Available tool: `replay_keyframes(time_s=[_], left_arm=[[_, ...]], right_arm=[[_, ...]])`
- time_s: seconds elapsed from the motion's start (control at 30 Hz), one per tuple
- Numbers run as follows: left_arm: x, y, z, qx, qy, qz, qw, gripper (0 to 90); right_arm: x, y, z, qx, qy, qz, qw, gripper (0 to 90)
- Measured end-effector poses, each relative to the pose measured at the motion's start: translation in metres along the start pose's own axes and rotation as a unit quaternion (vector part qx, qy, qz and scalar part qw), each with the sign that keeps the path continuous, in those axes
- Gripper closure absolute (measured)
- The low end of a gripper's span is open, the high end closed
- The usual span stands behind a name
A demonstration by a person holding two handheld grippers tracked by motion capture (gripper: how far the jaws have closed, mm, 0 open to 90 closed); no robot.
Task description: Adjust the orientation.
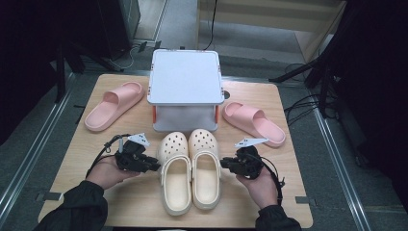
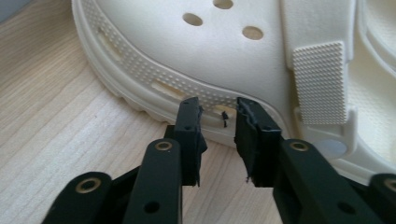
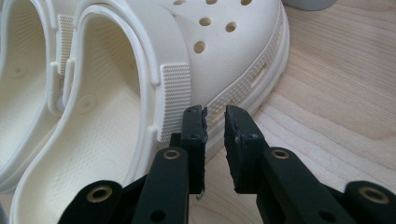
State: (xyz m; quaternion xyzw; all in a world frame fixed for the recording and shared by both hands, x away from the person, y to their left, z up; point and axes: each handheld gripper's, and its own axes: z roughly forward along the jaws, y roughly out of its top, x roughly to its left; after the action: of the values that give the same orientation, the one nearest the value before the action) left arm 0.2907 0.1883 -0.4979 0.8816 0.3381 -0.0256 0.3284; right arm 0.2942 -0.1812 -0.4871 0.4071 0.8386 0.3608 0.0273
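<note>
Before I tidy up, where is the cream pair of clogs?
In the high view, the clogs sit side by side at the table's near middle, before the white stand.

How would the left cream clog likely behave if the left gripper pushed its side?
The left cream clog looks like moulded foam, so probably light and apt to slide on the smooth wooden table. Its flat sole makes tipping unlikely. It touches the right cream clog, so the pair would probably shift together. The left gripper is at its sole edge.

Matt, smooth cream foam clogs [image 1: 190,168] rest on a pale wood-grain table [image 1: 86,144].
</note>
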Motion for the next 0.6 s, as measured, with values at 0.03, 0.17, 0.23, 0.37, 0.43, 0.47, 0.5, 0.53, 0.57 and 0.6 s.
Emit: replay_keyframes(time_s=[0.03,0.17,0.23,0.37,0.43,0.47,0.5,0.53,0.57,0.6], left_arm=[[0.0,0.0,0.0,0.0,0.0,0.001,1.0,71.2],[0.005,0.0,-0.003,0.004,0.004,-0.004,1.0,67.7],[0.007,0.001,-0.006,-0.008,0.009,-0.008,0.9999,67.6],[0.011,0.001,-0.017,-0.037,0.02,-0.018,0.999,67.6],[0.013,0.001,-0.022,-0.047,0.026,-0.022,0.9983,67.4],[0.013,0.002,-0.024,-0.053,0.027,-0.026,0.9979,67.2],[0.014,0.002,-0.025,-0.055,0.033,-0.023,0.9977,67.4],[0.014,0.003,-0.026,-0.055,0.037,-0.023,0.9975,67.6],[0.015,0.004,-0.027,-0.054,0.037,-0.024,0.9975,67.8],[0.015,0.005,-0.027,-0.057,0.036,-0.027,0.9974,67.7]], right_arm=[[0.0,0.0,0.0,0.0,0.0,-0.001,1.0,78.5],[-0.001,0.0,-0.001,-0.001,-0.008,-0.002,1.0,75.6],[-0.001,0.0,-0.006,-0.017,-0.009,-0.004,0.9998,75.0],[0.005,0.001,-0.018,-0.049,-0.009,-0.002,0.9988,73.9],[0.011,0.002,-0.024,-0.069,-0.005,-0.005,0.9976,72.6],[0.015,0.002,-0.027,-0.077,-0.001,-0.005,0.997,71.5],[0.019,0.002,-0.03,-0.085,0.002,-0.008,0.9964,70.3],[0.024,0.002,-0.033,-0.091,0.004,-0.012,0.9957,69.5],[0.028,0.001,-0.034,-0.095,0.007,-0.015,0.9953,68.2],[0.033,0.0,-0.035,-0.099,0.005,-0.02,0.9948,67.7]])
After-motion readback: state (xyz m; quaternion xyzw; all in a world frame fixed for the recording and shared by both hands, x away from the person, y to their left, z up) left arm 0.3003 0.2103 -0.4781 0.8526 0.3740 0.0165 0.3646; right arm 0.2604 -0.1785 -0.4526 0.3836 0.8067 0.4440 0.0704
